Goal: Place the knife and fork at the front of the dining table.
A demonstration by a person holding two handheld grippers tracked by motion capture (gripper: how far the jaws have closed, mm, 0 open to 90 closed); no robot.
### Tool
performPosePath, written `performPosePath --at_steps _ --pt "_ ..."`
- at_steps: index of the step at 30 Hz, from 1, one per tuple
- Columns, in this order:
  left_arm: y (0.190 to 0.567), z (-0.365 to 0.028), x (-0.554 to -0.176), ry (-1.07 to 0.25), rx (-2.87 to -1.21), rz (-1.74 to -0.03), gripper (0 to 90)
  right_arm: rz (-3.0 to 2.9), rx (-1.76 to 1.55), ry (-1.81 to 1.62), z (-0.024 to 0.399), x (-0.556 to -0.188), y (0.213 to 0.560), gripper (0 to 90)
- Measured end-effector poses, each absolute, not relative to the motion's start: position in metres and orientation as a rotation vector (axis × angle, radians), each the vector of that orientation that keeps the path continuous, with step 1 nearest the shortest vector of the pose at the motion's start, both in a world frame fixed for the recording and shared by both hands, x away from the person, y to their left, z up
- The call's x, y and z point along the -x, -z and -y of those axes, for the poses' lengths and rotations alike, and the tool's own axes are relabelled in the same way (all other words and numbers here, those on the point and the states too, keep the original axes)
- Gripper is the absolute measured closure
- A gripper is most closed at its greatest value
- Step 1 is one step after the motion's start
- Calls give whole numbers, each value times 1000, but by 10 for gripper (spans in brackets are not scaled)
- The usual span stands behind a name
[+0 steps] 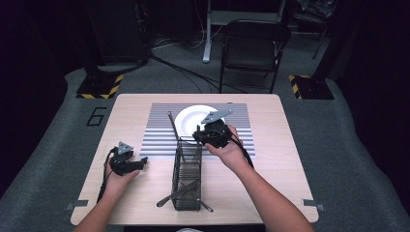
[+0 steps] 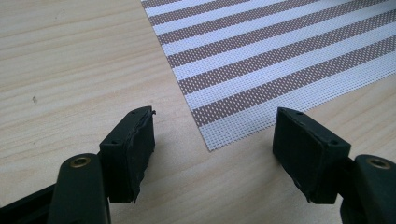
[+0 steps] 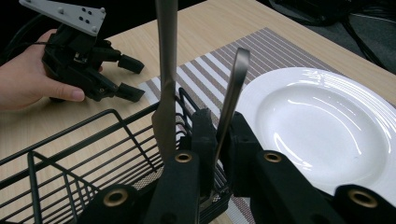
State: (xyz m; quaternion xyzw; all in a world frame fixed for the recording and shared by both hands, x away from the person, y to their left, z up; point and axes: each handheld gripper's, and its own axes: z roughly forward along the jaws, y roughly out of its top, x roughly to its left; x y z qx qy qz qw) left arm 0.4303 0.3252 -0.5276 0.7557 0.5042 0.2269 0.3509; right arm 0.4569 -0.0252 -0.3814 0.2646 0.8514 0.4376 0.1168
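My right gripper (image 3: 222, 135) is shut on the thin metal handle of a utensil (image 3: 233, 88) that stands upright at the far end of a black wire basket (image 3: 70, 154). A second, flatter utensil handle (image 3: 166, 70) rises just beside it, outside the jaws. In the high view the right gripper (image 1: 203, 137) sits at the basket's (image 1: 187, 174) far end, next to a white plate (image 1: 191, 121). My left gripper (image 2: 212, 154) stands open over the bare wood by the corner of the striped placemat (image 2: 271, 56), with nothing between its jaws.
The white plate (image 3: 322, 126) lies on the striped placemat (image 1: 159, 135) just beyond the basket. More cutlery (image 1: 179, 193) lies across the basket's near end and pokes out of it. A folding chair (image 1: 254, 48) stands behind the table (image 1: 290, 159).
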Motion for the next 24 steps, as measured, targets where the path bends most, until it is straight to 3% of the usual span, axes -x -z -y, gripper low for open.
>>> performPosePath --at_steps 14,24 --pt "528 -325 -430 -586 -1957 -1306 295 -2547 -775 -1250 24 -457 393 860" --pt "527 -325 -430 -588 -1958 -1306 295 -2568 -785 -1248 22 -454 376 869"
